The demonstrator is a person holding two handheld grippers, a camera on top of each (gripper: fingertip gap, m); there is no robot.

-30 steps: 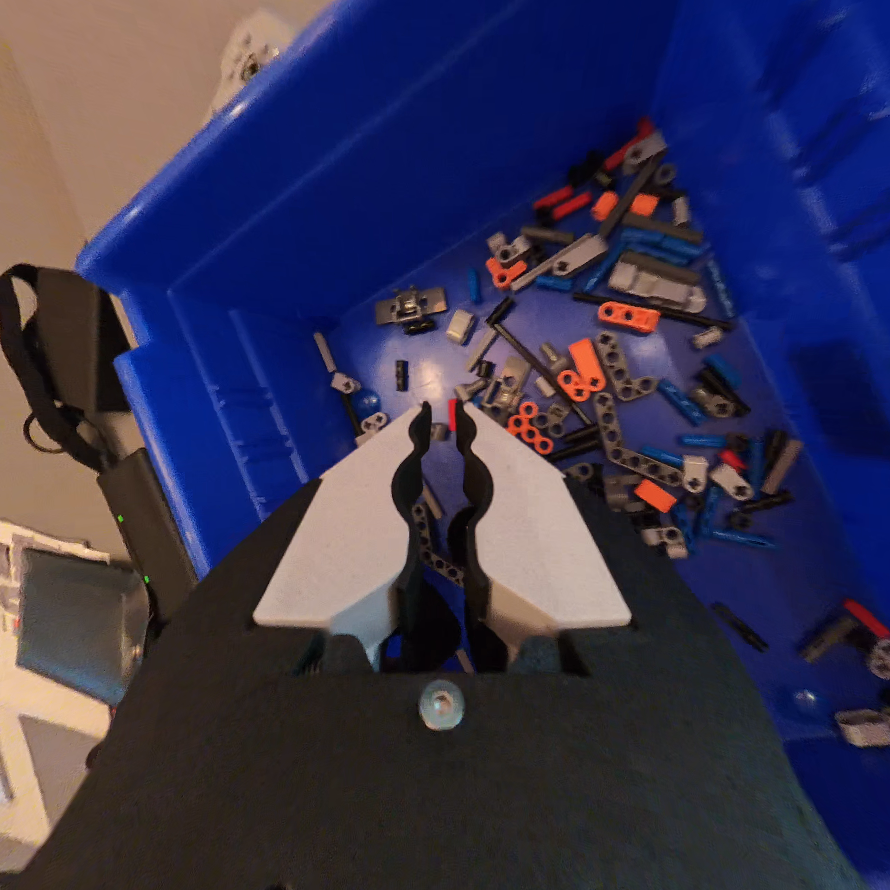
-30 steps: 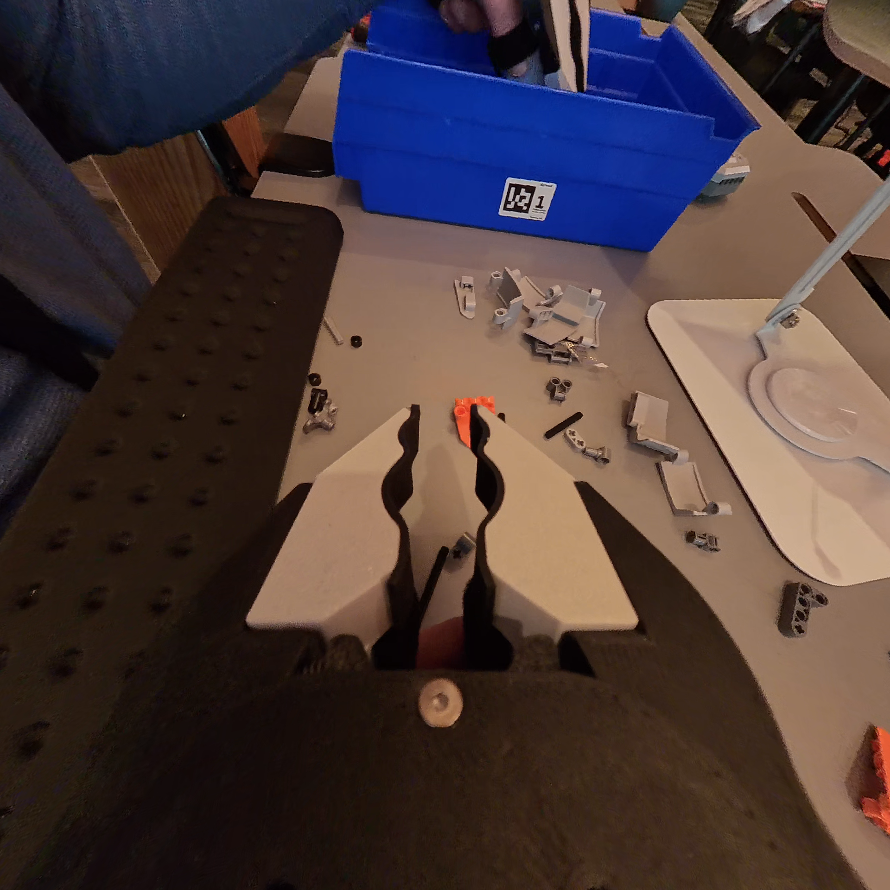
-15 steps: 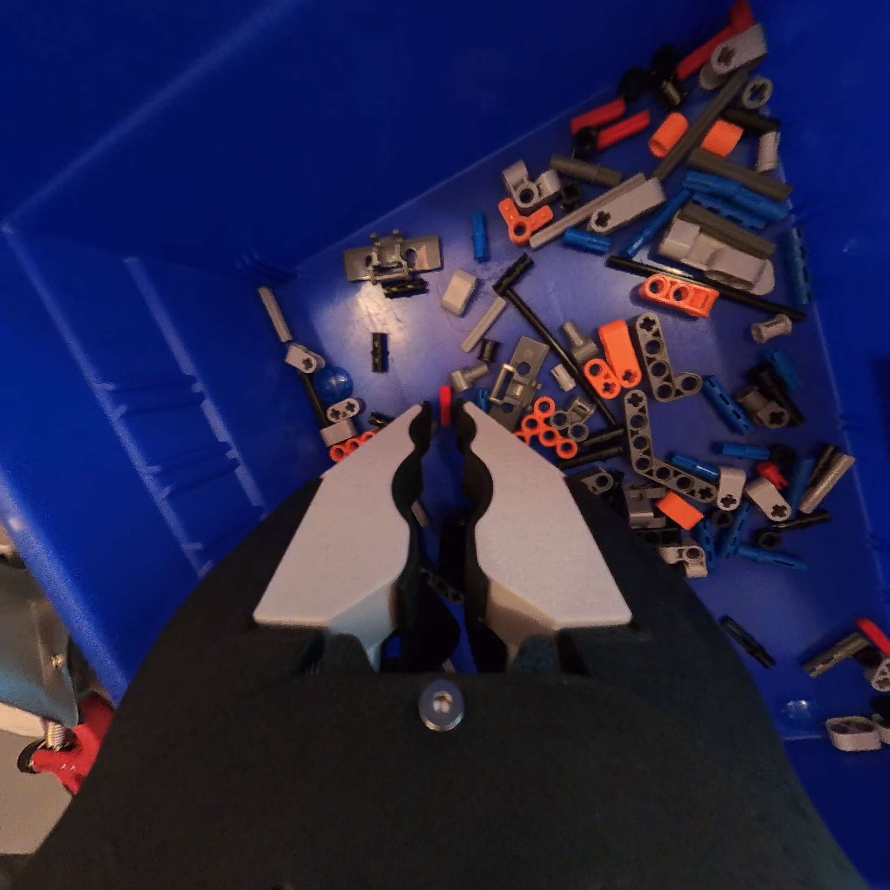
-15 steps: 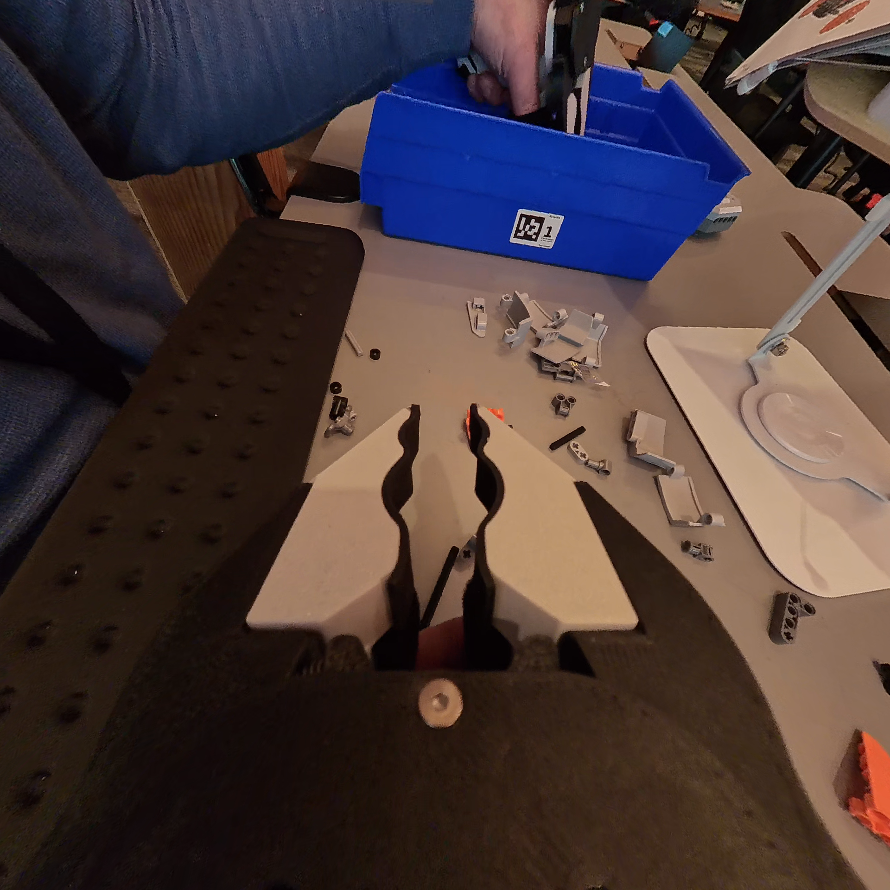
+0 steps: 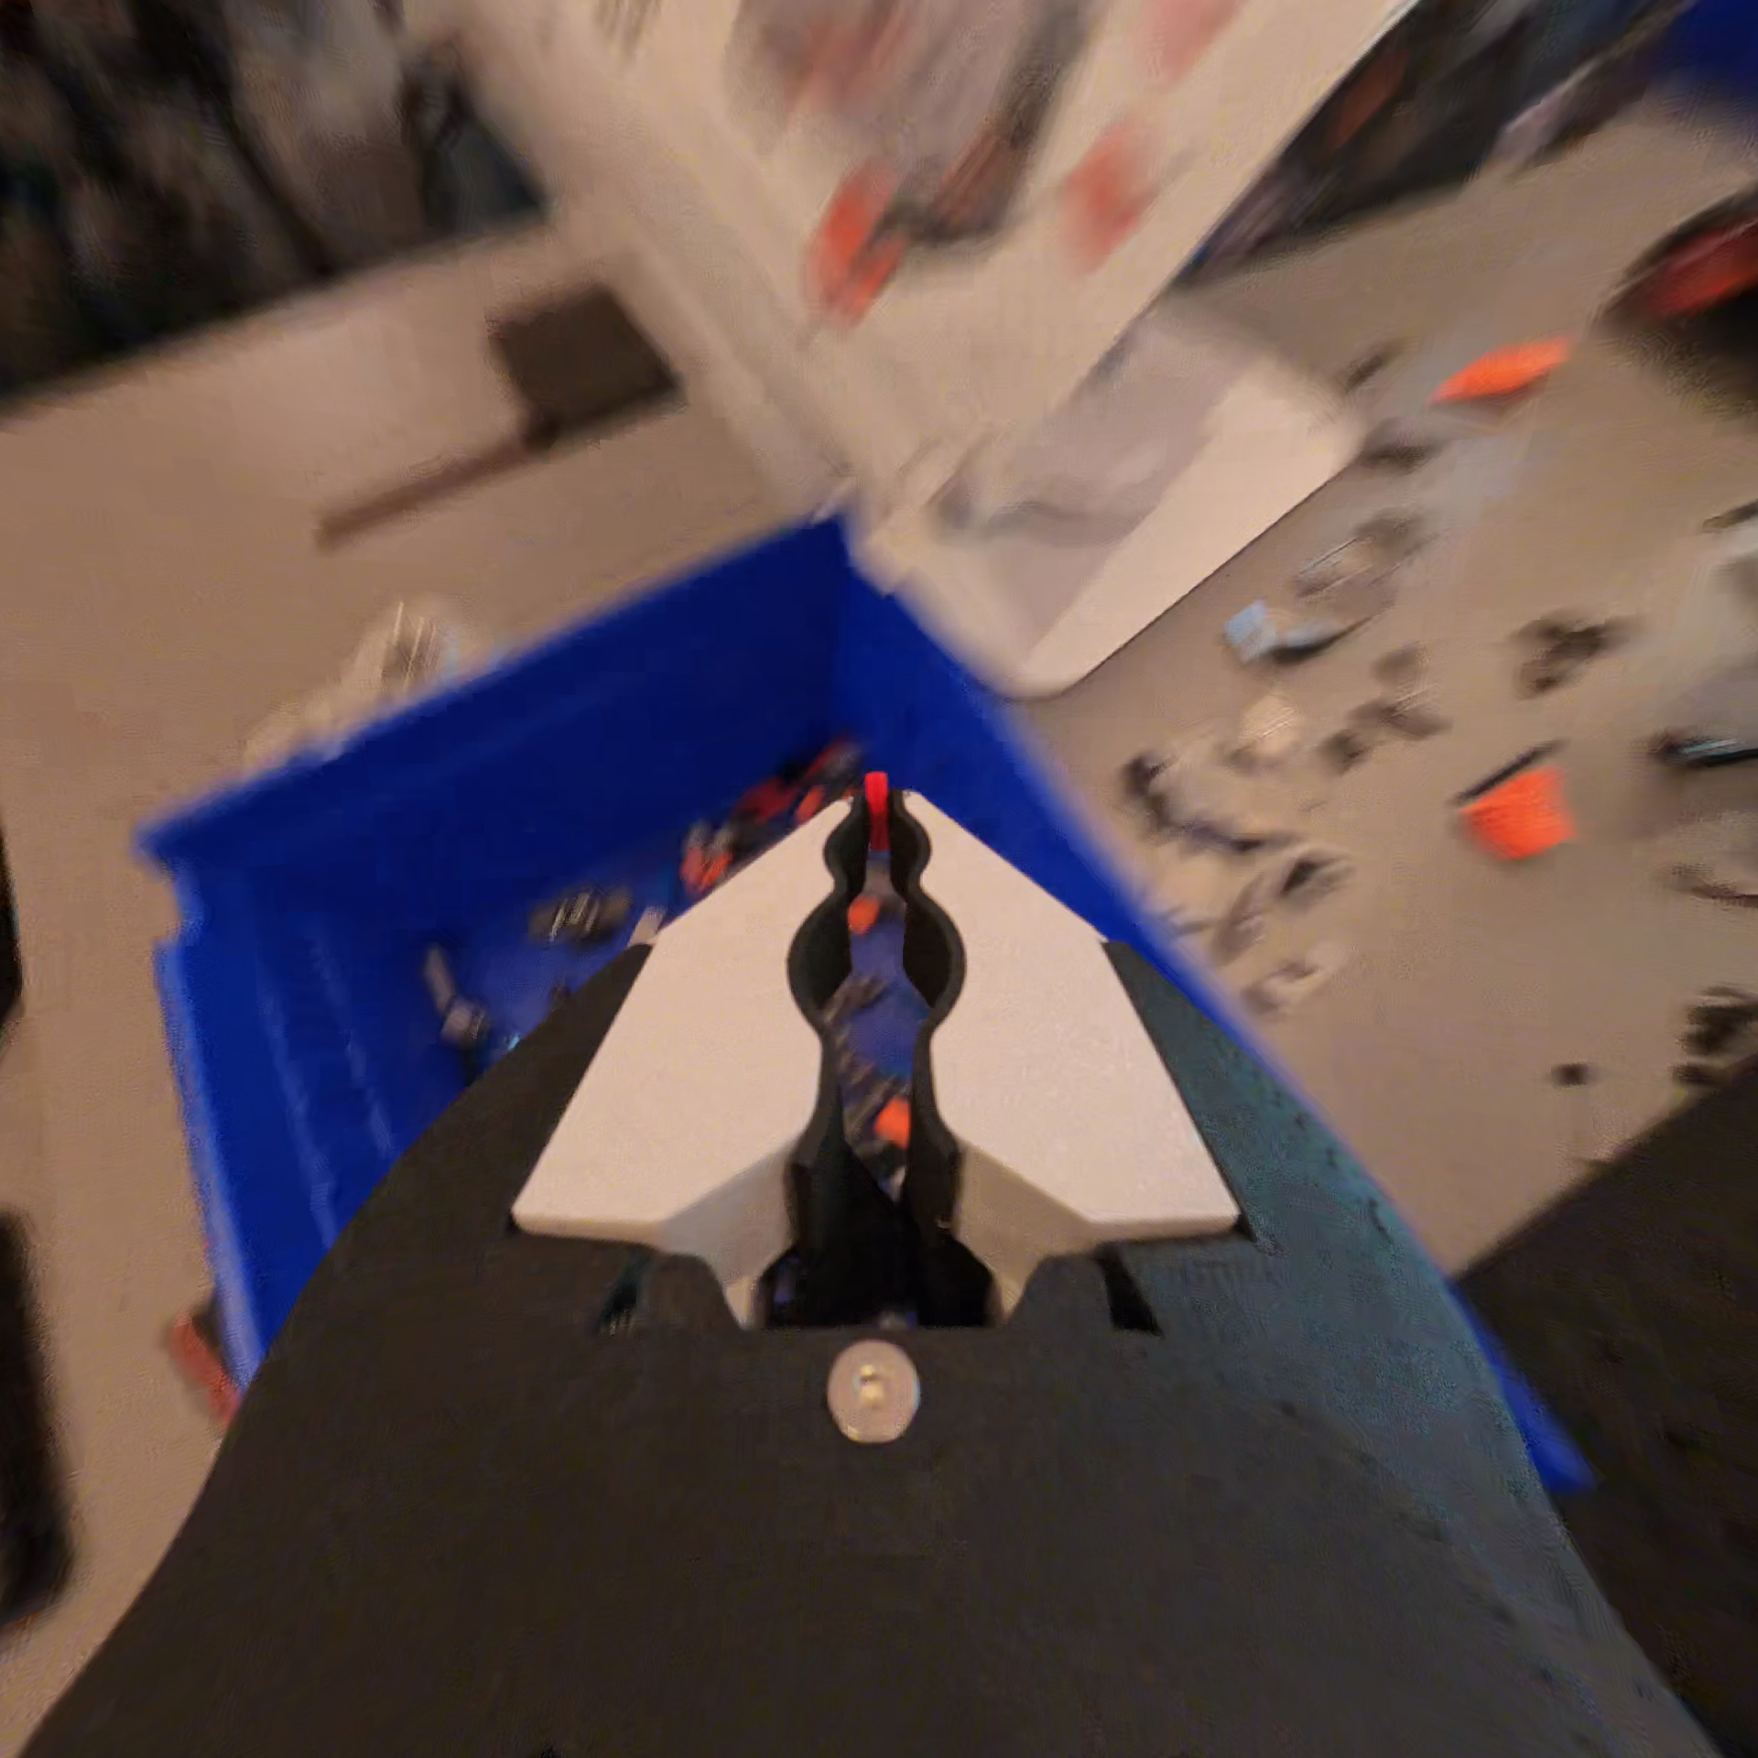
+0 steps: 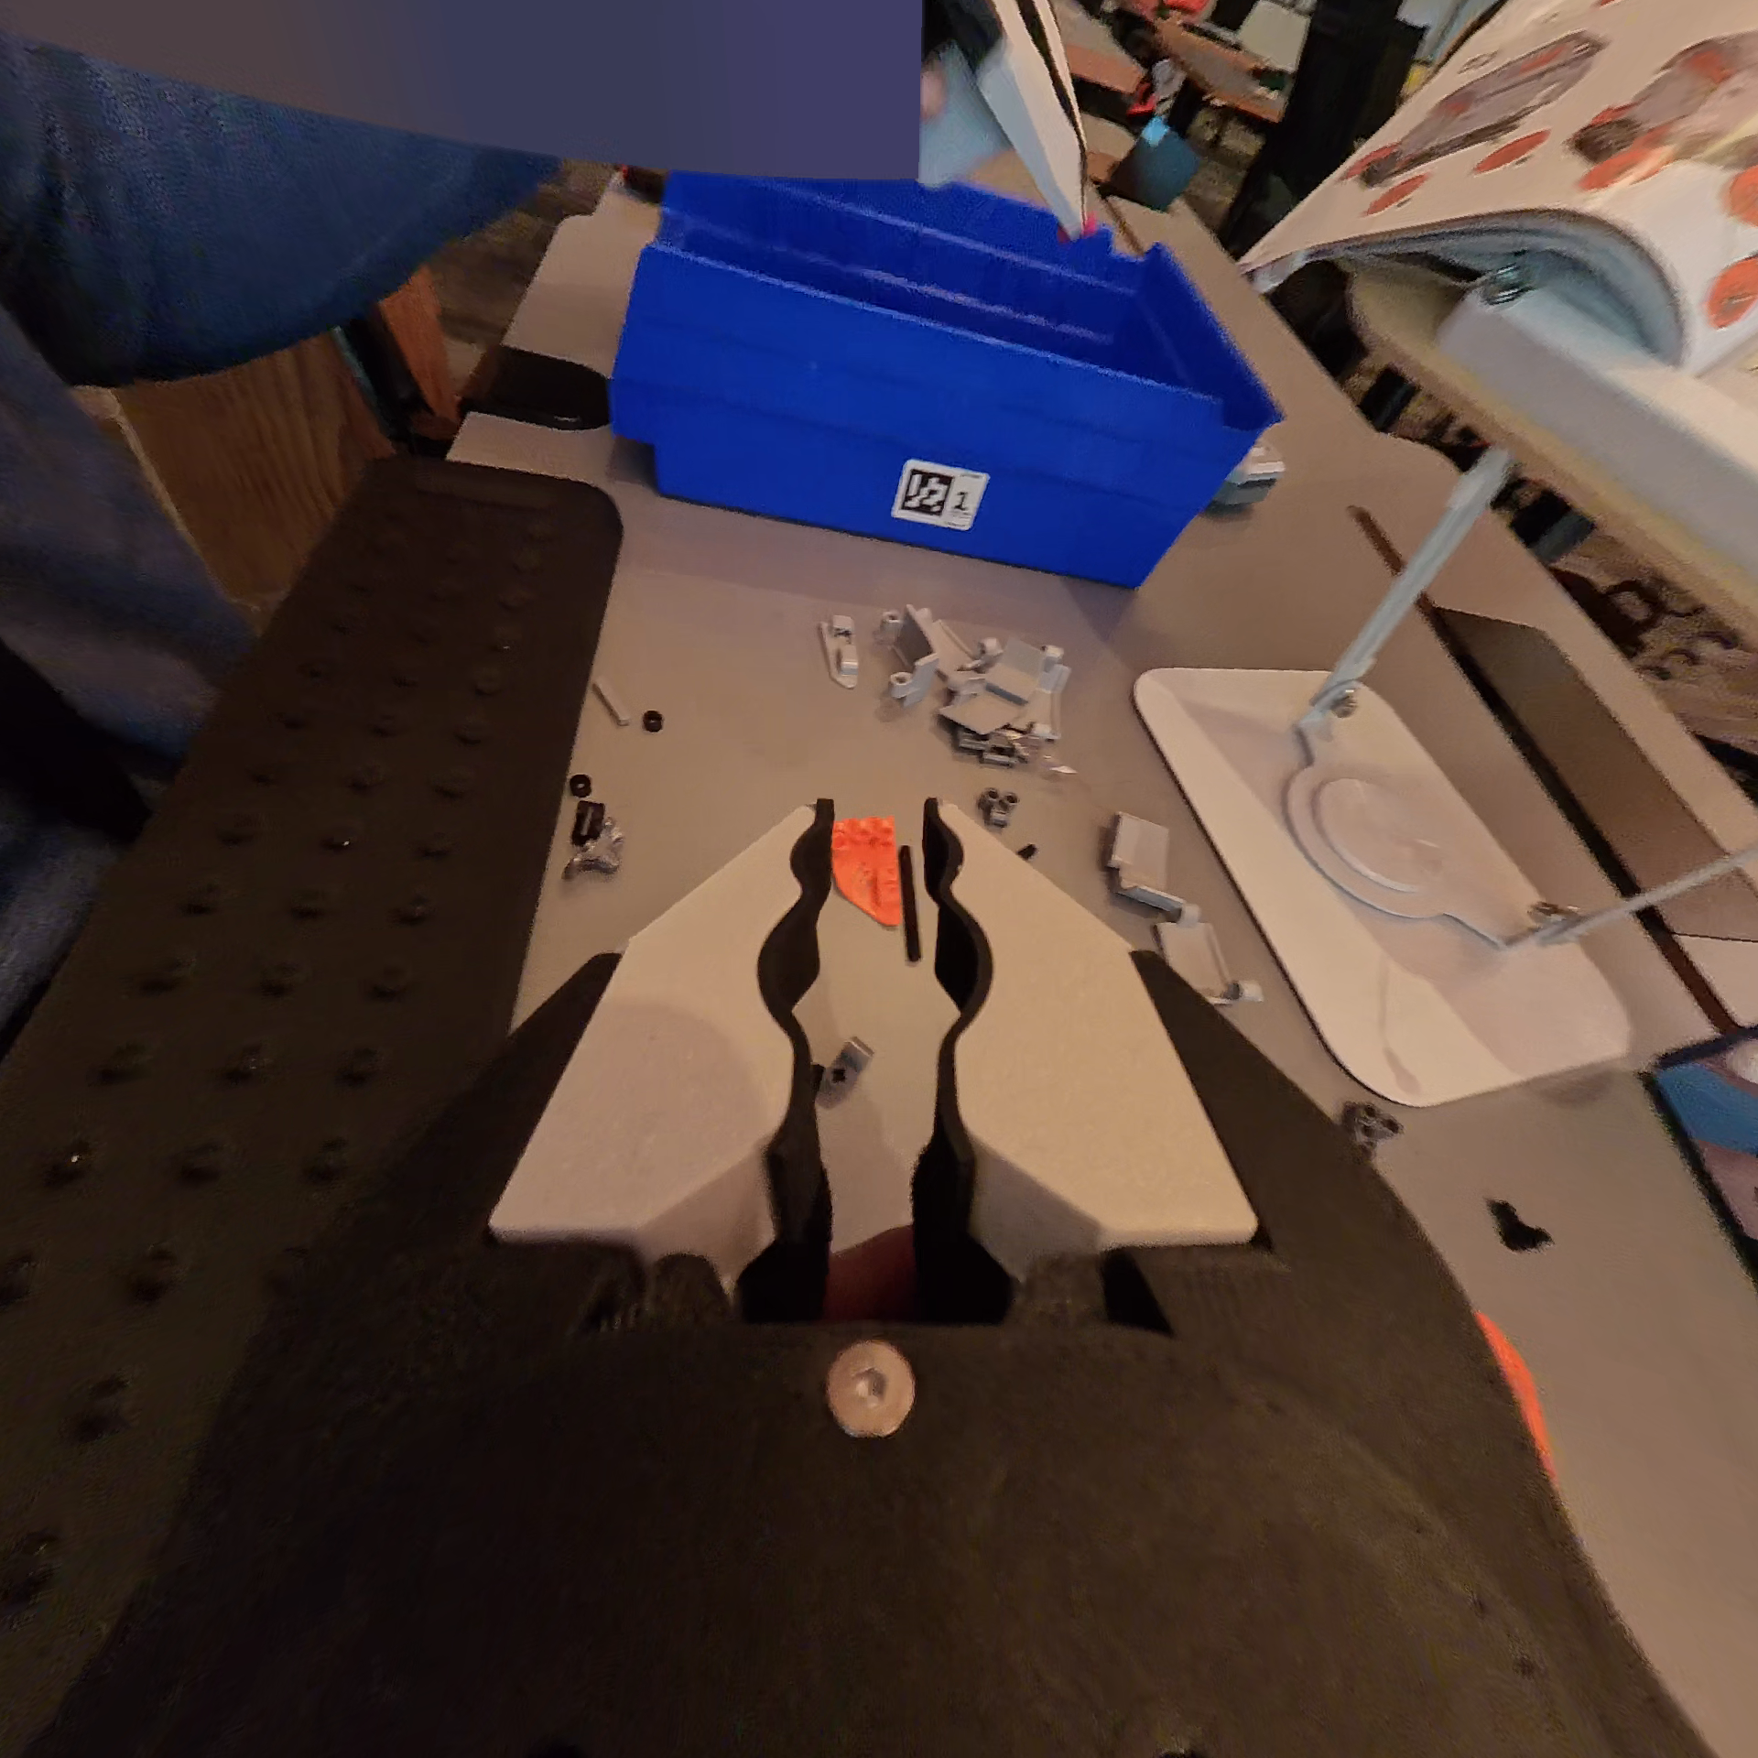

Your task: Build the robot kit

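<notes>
My left gripper (image 5: 877, 804) is shut on a small red pin (image 5: 875, 797) and holds it above the blue bin (image 5: 533, 761), which holds many small building parts; this view is blurred by motion. In the right wrist view the left gripper (image 6: 1080, 226) shows above the bin's far right corner (image 6: 951, 400) with the red piece at its tip. My right gripper (image 6: 875, 818) is open and empty, low over the grey table (image 6: 742, 628). An orange wedge piece (image 6: 868, 870) and a thin black axle (image 6: 908, 904) lie on the table between its fingertips.
A black studded mat (image 6: 314, 809) lies at left. A heap of grey parts (image 6: 980, 675) lies before the bin. A white stand base (image 6: 1370, 875) is at right, holding an open booklet (image 6: 1560, 152). Small loose parts are scattered about. A blue sleeve (image 6: 190, 238) reaches over at upper left. My right fingertips sit around 30 cm from my left ones.
My left gripper closed on the red pin and rose fast out of the bin. My right gripper opened a little wider and shifted so the orange piece now lies between its tips.
</notes>
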